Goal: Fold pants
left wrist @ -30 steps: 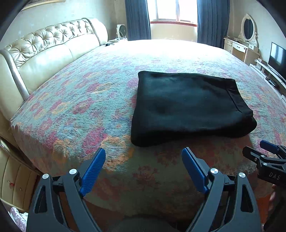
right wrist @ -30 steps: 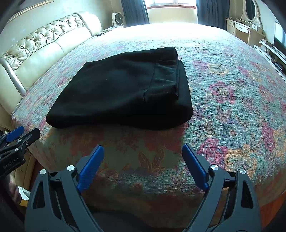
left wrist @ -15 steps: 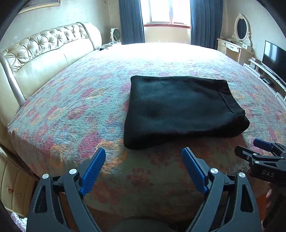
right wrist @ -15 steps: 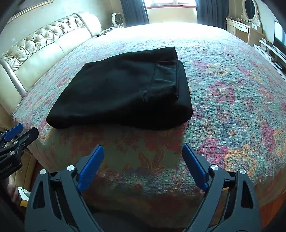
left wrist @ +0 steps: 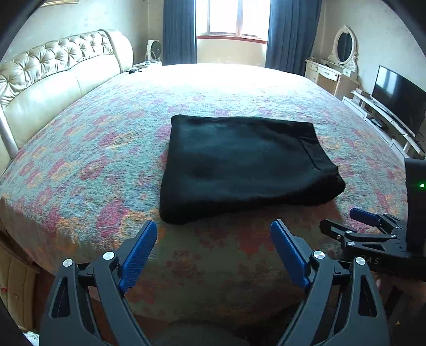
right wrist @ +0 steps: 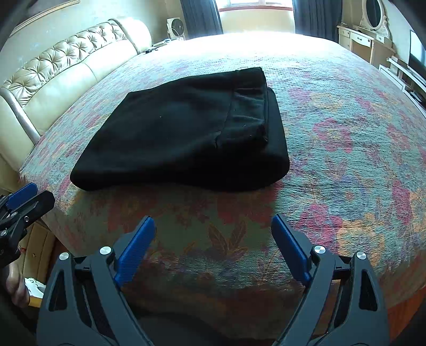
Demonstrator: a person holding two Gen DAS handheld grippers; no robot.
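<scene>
At the bed's [left wrist: 87,149] left edge stands the headboard [left wrist: 61,77], cream and tufted, running along that whole side. Past its far end, by the far left corner, a small fan [left wrist: 153,50] sits near the curtains [left wrist: 179,32] and the bright window [left wrist: 231,17].

My left tongs [left wrist: 213,234] hang over the near edge of the bed, spread wide, blue pads [left wrist: 137,255] well apart, nothing between them. They touch no cloth; the near left corner of the pants lies just beyond them.

The pants [left wrist: 239,162] lie folded into a flat black block on the flowered bedspread, near the middle of the near edge, set a little back from it. From the right wrist view the pants [right wrist: 186,133] show stacked layers, with a narrower panel lying on top toward their right side and a thick rounded fold along the right edge.

My right tongs [right wrist: 213,231] are also held wide, empty, over the near edge, pointing at the near right part of the pants without touching. In the left view they [left wrist: 343,223] appear at the right, beside the bedspread's near right part.

Beyond the bed's right edge stand a dresser [left wrist: 330,77] with an oval mirror [left wrist: 344,46] and a dark TV [left wrist: 396,99] on a low stand.
</scene>
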